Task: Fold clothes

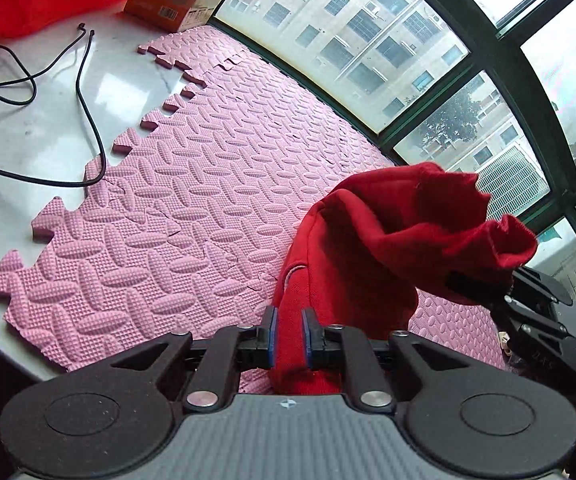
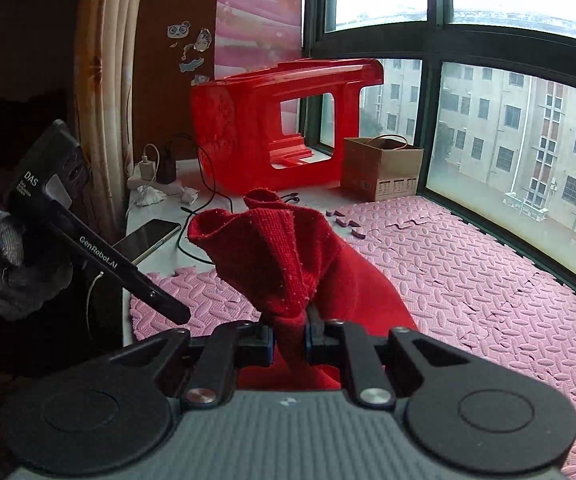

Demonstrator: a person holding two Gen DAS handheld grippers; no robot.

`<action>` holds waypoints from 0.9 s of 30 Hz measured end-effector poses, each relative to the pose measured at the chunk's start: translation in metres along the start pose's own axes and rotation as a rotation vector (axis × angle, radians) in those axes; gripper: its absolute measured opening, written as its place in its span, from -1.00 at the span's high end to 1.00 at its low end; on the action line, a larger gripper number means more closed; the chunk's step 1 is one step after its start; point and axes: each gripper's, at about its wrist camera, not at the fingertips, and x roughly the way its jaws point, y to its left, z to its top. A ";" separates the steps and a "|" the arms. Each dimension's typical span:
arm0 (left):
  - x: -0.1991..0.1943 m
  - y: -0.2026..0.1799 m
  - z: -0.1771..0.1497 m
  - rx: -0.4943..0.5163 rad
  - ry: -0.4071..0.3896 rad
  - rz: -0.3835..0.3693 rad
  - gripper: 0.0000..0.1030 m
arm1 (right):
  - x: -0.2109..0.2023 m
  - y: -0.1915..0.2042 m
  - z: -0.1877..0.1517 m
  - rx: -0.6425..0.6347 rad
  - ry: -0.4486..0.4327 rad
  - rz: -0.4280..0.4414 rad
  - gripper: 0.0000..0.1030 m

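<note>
the left gripper (image 1: 288, 332) is closed tight on a fold of the red garment (image 1: 388, 240) at the lower centre of its frame, and the right gripper (image 2: 290, 338) pinches another bunch of the same cloth at the lower centre of its own. the garment is lifted above the pink foam mat (image 1: 191, 208), bunched and stretching from the left fingers toward the right edge of the frame, where the right gripper holds its other end. both hold it equally, so i judge the next move is spreading it along that axis down onto the mat.

Support surface: white sill ledge (image 1: 47, 120)

Ahead of the tools: pink foam mat (image 1: 207, 200). Beyond it: black cable (image 1: 87, 120), cardboard box (image 2: 382, 168), red stool (image 2: 279, 124).
</note>
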 end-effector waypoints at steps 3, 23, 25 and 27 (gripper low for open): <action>-0.004 0.005 -0.008 -0.026 -0.006 -0.003 0.73 | 0.003 0.023 -0.012 -0.073 0.026 0.015 0.74; -0.030 -0.008 -0.022 -0.011 -0.033 -0.029 0.69 | -0.029 0.037 -0.017 -0.032 0.092 0.189 0.12; -0.033 -0.012 -0.023 0.000 -0.034 -0.037 0.67 | -0.039 0.030 -0.012 0.026 0.066 0.210 0.11; -0.034 -0.016 -0.026 0.015 -0.030 -0.047 0.67 | -0.042 0.026 -0.007 0.061 0.047 0.194 0.12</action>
